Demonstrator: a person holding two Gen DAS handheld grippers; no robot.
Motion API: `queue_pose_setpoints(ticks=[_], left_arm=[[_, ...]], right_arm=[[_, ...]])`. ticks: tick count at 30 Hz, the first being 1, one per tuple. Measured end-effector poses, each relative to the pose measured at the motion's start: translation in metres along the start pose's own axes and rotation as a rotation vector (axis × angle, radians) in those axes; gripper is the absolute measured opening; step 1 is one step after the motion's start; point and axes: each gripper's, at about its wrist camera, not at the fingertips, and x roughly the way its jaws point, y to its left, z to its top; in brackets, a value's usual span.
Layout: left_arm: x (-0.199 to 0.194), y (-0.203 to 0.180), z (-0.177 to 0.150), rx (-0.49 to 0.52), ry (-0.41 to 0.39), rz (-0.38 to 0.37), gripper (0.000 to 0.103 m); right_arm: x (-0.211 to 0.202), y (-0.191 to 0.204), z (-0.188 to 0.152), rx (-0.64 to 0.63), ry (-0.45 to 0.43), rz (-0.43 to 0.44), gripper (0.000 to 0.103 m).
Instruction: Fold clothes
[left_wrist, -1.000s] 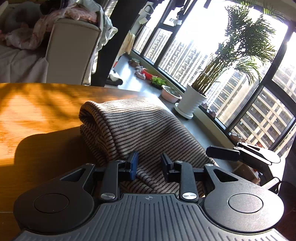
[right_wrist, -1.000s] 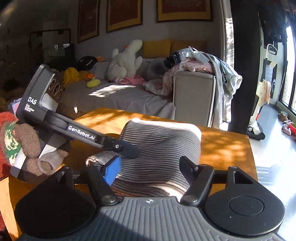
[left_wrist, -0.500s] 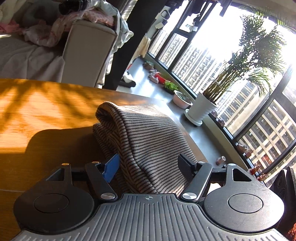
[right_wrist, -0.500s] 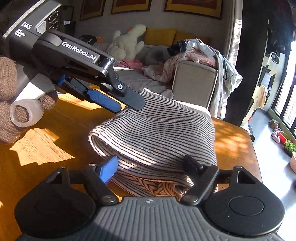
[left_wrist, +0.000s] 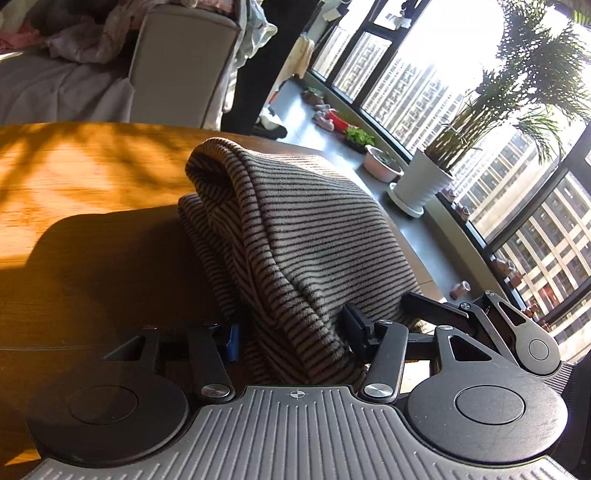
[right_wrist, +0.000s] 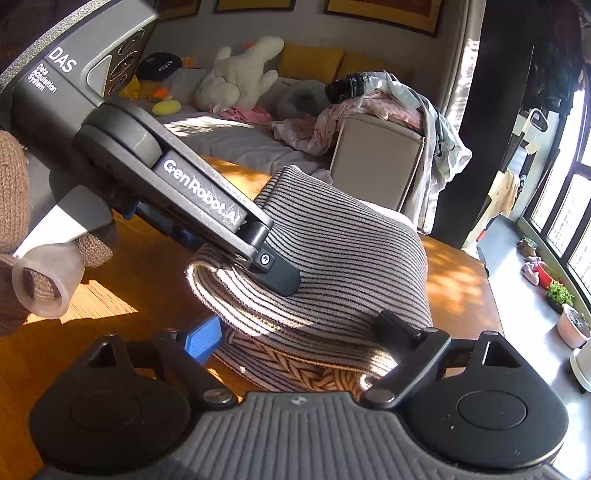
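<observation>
A brown-and-black striped knit garment (left_wrist: 295, 221) lies folded in thick layers on the wooden table (left_wrist: 74, 177). My left gripper (left_wrist: 291, 334) is closing on the near end of the top fold; the cloth fills the gap and both pads press on it. In the right wrist view its upper finger (right_wrist: 273, 269) rests on top of that fold of the garment (right_wrist: 332, 240). My right gripper (right_wrist: 301, 334) is opening wide, and the lower layers with a herringbone band lie loose between its fingers. One right finger (left_wrist: 432, 308) shows beside the cloth.
A gloved hand (right_wrist: 11, 221) holds the left gripper. Behind the table stands a sofa (right_wrist: 373, 147) heaped with clothes, with a white plush toy (right_wrist: 240, 74). The table's right edge drops to a floor with a potted plant (left_wrist: 421, 184) by the windows.
The left jaws went from narrow to wide, then closed in on the top fold. The right jaws widened and the right gripper dropped closer to the garment's lower layers.
</observation>
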Motion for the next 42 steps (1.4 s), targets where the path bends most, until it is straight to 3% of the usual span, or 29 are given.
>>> queue_pose_setpoints(ticks=[4, 7, 10, 11, 12, 15, 19, 21, 24, 26, 29, 38, 42], left_arm=[[0.000, -0.001, -0.001, 0.001, 0.000, 0.003, 0.057], [0.000, -0.001, -0.001, 0.001, 0.000, 0.004, 0.058], [0.002, -0.001, -0.002, -0.006, -0.004, 0.003, 0.061], [0.003, 0.000, -0.002, -0.018, -0.005, -0.002, 0.061], [0.004, 0.001, -0.003, -0.020, -0.005, -0.006, 0.062], [0.006, 0.004, -0.005, -0.026, -0.012, -0.015, 0.064], [0.006, 0.010, -0.006, -0.055, -0.016, -0.042, 0.066], [0.006, 0.014, -0.006, -0.063, -0.021, -0.059, 0.066], [0.006, 0.020, -0.007, -0.064, -0.029, -0.092, 0.064], [0.006, 0.028, -0.006, -0.076, -0.030, -0.121, 0.061], [0.002, 0.041, -0.002, -0.082, -0.051, -0.106, 0.059], [-0.028, 0.120, 0.027, -0.174, -0.133, 0.017, 0.059], [-0.034, 0.143, 0.036, -0.202, -0.155, 0.037, 0.059]], right_arm=[[-0.002, -0.003, -0.001, 0.000, -0.008, 0.016, 0.091], [-0.012, -0.018, 0.001, 0.047, -0.023, 0.090, 0.091], [-0.032, -0.062, 0.003, 0.229, -0.072, 0.247, 0.091], [-0.038, -0.077, 0.003, 0.290, -0.087, 0.296, 0.096], [-0.042, -0.093, 0.002, 0.347, -0.091, 0.313, 0.097], [-0.039, -0.126, -0.002, 0.433, -0.087, 0.247, 0.097], [-0.006, -0.161, -0.014, 0.557, -0.016, 0.248, 0.097], [0.021, -0.170, -0.025, 0.643, 0.054, 0.300, 0.097], [0.044, -0.169, -0.035, 0.711, 0.076, 0.396, 0.097], [0.052, -0.160, -0.028, 0.689, 0.075, 0.436, 0.079], [0.067, -0.139, -0.010, 0.614, 0.097, 0.447, 0.080], [0.144, -0.091, 0.057, 0.568, 0.089, 0.503, 0.078], [0.174, -0.072, 0.079, 0.547, 0.076, 0.533, 0.079]])
